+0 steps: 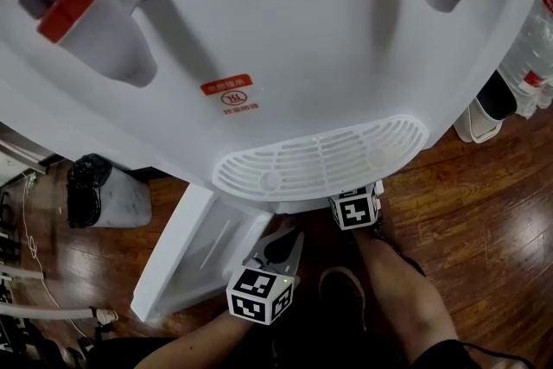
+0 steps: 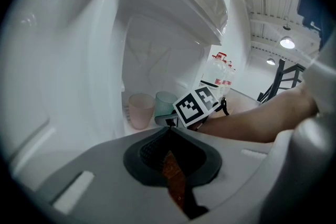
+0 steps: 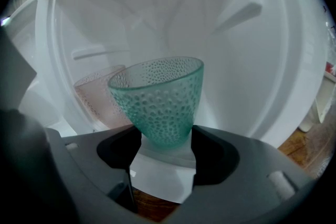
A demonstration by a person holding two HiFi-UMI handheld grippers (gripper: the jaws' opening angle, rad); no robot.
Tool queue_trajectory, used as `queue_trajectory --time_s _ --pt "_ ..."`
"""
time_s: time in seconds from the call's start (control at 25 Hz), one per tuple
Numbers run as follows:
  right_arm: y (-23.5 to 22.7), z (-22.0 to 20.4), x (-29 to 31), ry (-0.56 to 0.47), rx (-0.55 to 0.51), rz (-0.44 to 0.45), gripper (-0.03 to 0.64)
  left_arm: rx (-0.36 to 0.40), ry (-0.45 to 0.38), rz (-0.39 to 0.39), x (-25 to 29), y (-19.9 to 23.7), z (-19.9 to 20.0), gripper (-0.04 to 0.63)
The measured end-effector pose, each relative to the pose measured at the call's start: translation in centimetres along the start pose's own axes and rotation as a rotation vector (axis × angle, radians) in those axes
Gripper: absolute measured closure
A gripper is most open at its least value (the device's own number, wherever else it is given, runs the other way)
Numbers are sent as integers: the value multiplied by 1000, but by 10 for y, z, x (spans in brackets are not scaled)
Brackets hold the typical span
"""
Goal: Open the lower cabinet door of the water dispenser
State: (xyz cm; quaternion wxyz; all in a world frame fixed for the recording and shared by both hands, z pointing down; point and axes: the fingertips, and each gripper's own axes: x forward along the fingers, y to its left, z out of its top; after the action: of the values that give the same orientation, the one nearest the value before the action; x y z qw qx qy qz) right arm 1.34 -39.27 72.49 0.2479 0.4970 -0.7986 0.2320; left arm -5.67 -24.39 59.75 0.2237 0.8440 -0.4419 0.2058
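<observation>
The white water dispenser (image 1: 285, 39) fills the head view, and its lower cabinet door (image 1: 194, 251) stands swung out to the left. My left gripper (image 1: 289, 242) is shut and empty, just in front of the opening beside the door. Only the marker cube (image 1: 354, 208) of my right gripper shows there, tucked under the drip grille (image 1: 320, 158). In the right gripper view my right gripper (image 3: 165, 136) is open inside the cabinet. A green dimpled glass cup (image 3: 160, 97) stands on the white shelf between its jaws. A pink cup (image 3: 97, 94) stands behind it to the left.
The left gripper view shows both cups (image 2: 140, 110) on the cabinet shelf, with the person's forearm (image 2: 252, 123) reaching in. A dark-topped bin (image 1: 104, 190) stands left of the dispenser and water bottles (image 1: 531, 56) to its right. The person's shoe (image 1: 344, 289) rests on the wooden floor (image 1: 484, 220).
</observation>
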Motion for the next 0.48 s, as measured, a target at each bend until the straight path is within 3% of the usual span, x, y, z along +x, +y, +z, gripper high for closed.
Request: queue_trajectory --time_s 0.16,0.48 --pt "3 -8 -2 11 19 21 282 2 -1 4 -2 0 1 595" --pt "17 -15 -51 7 21 39 290 88 -32 -13 -21 -16 21 595"
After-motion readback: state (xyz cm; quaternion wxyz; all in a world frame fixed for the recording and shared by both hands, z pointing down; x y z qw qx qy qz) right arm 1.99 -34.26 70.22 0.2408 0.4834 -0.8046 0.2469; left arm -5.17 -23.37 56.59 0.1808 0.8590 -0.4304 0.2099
